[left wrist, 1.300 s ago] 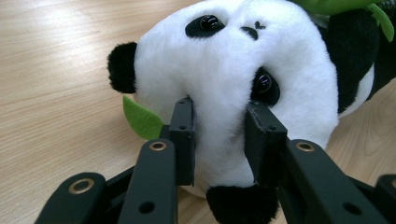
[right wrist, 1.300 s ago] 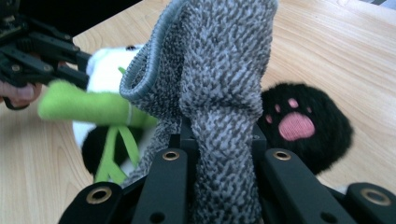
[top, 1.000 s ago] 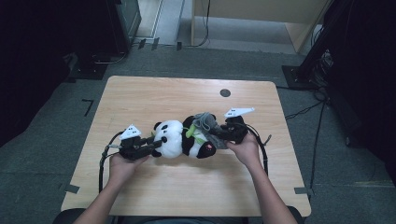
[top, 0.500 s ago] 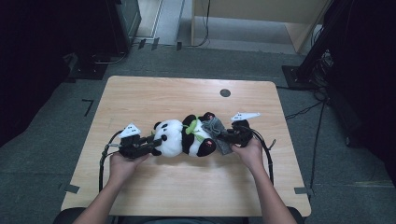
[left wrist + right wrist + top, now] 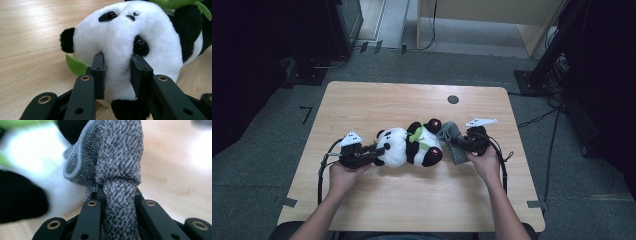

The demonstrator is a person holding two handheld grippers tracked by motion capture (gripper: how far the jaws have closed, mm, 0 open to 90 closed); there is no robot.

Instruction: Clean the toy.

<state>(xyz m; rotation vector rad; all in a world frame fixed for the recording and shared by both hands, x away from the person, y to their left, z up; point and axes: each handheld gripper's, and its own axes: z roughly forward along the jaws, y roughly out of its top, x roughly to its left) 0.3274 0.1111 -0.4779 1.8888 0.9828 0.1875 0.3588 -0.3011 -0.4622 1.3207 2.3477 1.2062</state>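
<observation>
1. a stuffed panda (image 5: pixel 409 146) lay on its side near the middle of the wooden worktop (image 5: pixel 412 100), head toward the person's left.
2. the left hand-held gripper (image 5: pixel 371 151) was clamped on the panda's white head, its jaws pressed into the plush beside one eye.
3. the right hand-held gripper (image 5: pixel 455 142) pinched a bunched grey cloth (image 5: pixel 451 140), which lay just beside the panda's black legs.

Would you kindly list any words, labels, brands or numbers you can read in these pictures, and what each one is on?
None: no readable text shows on the panda plush toy, the grey cloth, either claw's black jaws or the wooden table. The dark round mark on the table carries no lettering that can be made out.
</observation>
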